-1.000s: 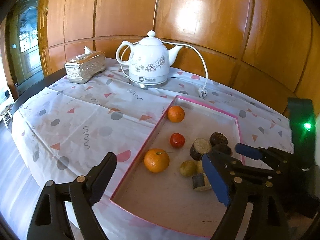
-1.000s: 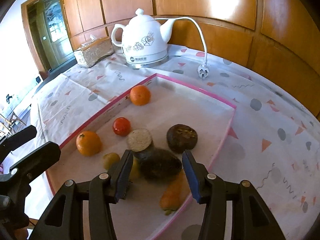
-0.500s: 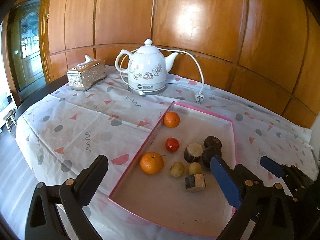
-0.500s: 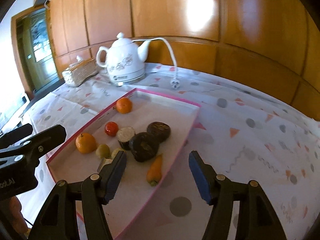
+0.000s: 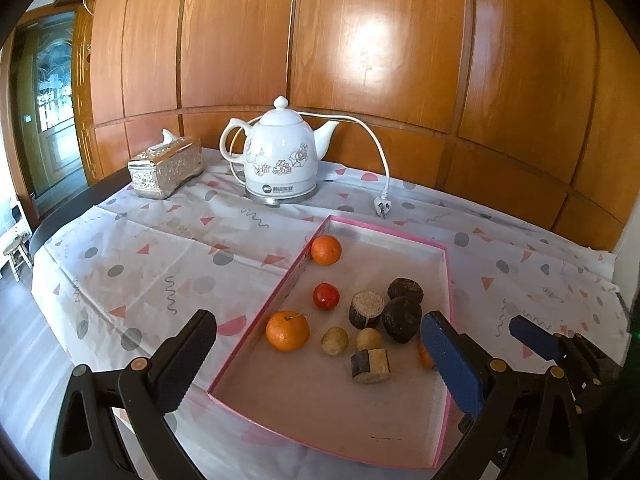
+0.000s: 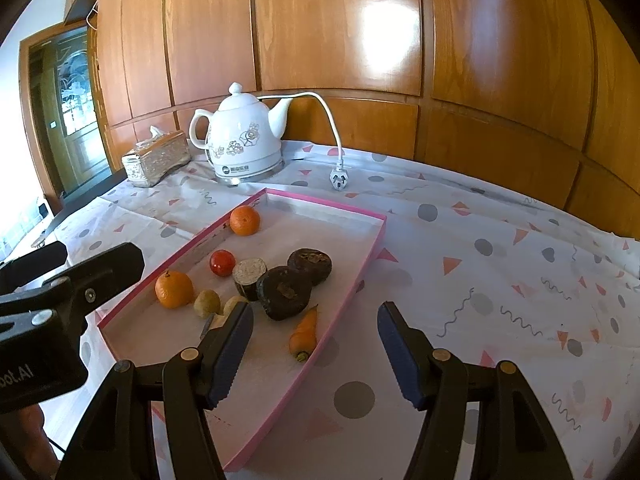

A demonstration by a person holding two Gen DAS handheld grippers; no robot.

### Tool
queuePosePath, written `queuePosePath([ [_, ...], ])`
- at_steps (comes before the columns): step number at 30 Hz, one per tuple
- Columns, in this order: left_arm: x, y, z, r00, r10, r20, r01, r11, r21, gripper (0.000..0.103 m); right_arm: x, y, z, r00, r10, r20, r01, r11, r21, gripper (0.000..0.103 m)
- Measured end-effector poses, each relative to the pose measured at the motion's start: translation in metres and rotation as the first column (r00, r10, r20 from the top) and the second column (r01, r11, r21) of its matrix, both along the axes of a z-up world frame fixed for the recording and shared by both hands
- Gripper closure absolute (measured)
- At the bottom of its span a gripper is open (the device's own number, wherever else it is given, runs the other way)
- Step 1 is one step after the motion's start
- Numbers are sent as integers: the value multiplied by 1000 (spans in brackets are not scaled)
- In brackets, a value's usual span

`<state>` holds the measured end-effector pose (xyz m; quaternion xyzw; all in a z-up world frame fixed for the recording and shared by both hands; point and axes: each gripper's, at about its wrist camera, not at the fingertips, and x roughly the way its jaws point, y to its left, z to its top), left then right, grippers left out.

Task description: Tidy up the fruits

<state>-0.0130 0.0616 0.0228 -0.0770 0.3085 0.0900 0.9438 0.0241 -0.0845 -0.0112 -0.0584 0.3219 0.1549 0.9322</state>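
A pink-rimmed tray (image 5: 276, 300) (image 6: 360, 276) lies on the table. It holds two oranges (image 5: 287, 330) (image 5: 326, 250), a red tomato (image 5: 326, 296), two small yellowish fruits (image 5: 335, 341), dark round fruits (image 5: 402, 314) (image 6: 285, 293), cut brown pieces (image 5: 371, 365) and a small carrot (image 6: 305, 331). My left gripper (image 5: 316, 360) is open and empty, raised over the tray's near end. My right gripper (image 6: 314, 344) is open and empty, above the tray's right rim near the carrot.
A white electric kettle (image 5: 280, 156) (image 6: 244, 142) with its cord and plug (image 5: 382, 207) stands behind the tray. A silver tissue box (image 5: 165, 168) sits at the back left. A patterned cloth (image 6: 500, 280) covers the table, wood panelling behind.
Both grippers have drawn back and up from the tray. The right gripper has pulled away from the dark fruit it straddled and opened wider. The fruits lie as before.
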Motion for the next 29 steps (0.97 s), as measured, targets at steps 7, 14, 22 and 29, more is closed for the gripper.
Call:
queuePosePath([
  [7, -3, 1, 3, 1000, 21, 16, -22, 1000, 16, 0, -2, 1, 0, 1000, 3, 5, -3, 1000, 6, 37],
  [14, -4, 0, 2, 1000, 20, 10, -20, 1000, 15, 0, -5, 5, 0, 1000, 10, 12, -10, 1000, -1, 37],
  [22, -5, -2, 3, 1000, 13, 13, -13, 1000, 15, 0, -6, 5, -1, 1000, 11, 14, -11, 1000, -4, 37],
  [29, -6, -2, 4, 1000, 9, 27, -10, 1000, 14, 1, -5, 2, -1, 1000, 12, 18, -12, 1000, -10, 37],
])
